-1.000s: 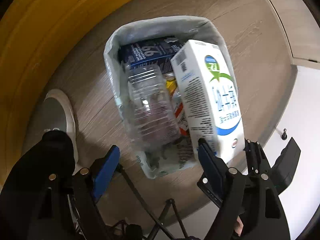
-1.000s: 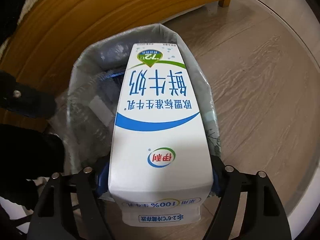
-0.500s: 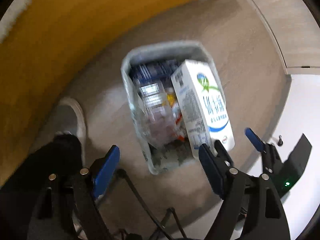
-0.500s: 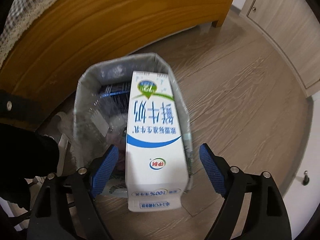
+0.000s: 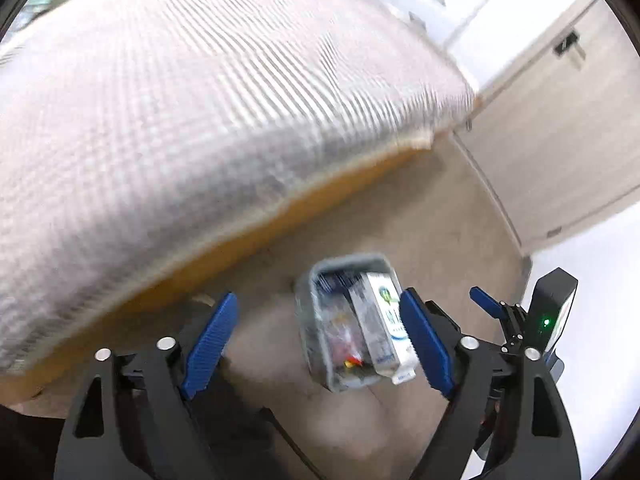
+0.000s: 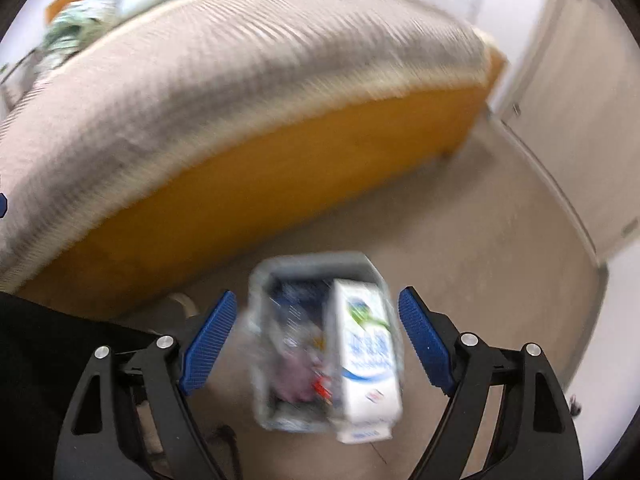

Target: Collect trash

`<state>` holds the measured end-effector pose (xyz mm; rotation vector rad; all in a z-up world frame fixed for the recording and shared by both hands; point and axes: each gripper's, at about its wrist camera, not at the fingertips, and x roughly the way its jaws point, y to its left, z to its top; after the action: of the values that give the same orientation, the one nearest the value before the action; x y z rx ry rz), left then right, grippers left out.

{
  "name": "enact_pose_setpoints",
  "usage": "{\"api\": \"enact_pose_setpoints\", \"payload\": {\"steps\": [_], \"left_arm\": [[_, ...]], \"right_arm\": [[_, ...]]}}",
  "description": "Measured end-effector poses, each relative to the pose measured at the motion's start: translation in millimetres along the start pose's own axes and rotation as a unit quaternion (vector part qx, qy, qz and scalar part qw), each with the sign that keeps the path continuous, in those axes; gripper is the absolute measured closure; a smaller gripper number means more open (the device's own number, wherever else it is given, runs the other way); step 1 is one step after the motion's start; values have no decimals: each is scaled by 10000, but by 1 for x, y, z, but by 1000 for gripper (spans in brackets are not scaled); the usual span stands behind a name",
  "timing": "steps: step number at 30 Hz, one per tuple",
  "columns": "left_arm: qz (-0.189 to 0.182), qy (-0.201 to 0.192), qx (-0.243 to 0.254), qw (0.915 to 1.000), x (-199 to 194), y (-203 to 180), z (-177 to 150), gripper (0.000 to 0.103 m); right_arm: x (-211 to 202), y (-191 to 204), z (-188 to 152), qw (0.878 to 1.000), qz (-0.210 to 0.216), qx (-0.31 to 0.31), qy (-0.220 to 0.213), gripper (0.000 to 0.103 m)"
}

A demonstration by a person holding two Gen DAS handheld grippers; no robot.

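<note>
— Trash is seen gathered in one place: a grey bin [image 5: 310,312] lined with a pale bag stands on the wood-look floor [image 5: 440,220], just beside the bed [image 5: 180,100].

— What is held in the bin?

— A white milk carton [image 6: 366,354] with blue and green print is propped along the bin's right side, its lower end jutting past the near rim. Beside it a dark blue carton [image 6: 296,300] is made out at the far end, and clear crumpled plastic with red scraps is seen in the middle. Both views are blurred, so finer detail cannot be told.

— How are the fingers found on the left gripper [image 5: 320,340]?

— They are spread wide and released. Its jaws have just been opening further, and nothing is caught between them; the bin is only framed in the gap, well below on the floor.

— And the right gripper [image 6: 316,340]?

— Its blue pads are likewise parted with nothing gripped. The carton is seen between them in the picture, but it lies in the bin, apart from both pads. In the left wrist view the right gripper is glimpsed at the right edge, with a green light lit on its body.

— Anything else in view?

— An orange wooden bed frame [image 6: 280,168] under a striped grey cover is seen behind the bin, pale cabinet doors [image 5: 560,120] to the right, and dark clothing [image 6: 48,352] at the lower left.
</note>
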<state>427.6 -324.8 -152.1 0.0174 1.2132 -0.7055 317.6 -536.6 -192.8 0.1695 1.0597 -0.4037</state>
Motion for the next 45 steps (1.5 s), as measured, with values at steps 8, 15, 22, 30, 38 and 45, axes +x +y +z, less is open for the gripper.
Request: {"api": "enact_pose_setpoints", "payload": {"steps": [8, 15, 22, 30, 38, 45], "left_arm": [[750, -1133, -634, 9887, -134, 124, -12, 17], [2007, -2139, -978, 9510, -232, 228, -13, 9], [2625, -2734, -1021, 9197, -289, 299, 41, 7], [2807, -3494, -850, 8899, -315, 356, 118, 7], [3035, -4459, -379, 8412, -307, 367, 165, 7], [2813, -4832, -468, 8278, -310, 373, 180, 7]], "right_arm": [[-75, 153, 70, 9877, 830, -1013, -856, 23], [-122, 261, 122, 9696, 1478, -1437, -1319, 23], [-144, 350, 204, 9555, 1647, -1810, -1649, 23], [-141, 401, 303, 9548, 1905, -1321, -1860, 23], [-144, 422, 338, 9040, 1847, -1481, -3560, 23], [-131, 422, 349, 8985, 1915, -1346, -3713, 23]]}}
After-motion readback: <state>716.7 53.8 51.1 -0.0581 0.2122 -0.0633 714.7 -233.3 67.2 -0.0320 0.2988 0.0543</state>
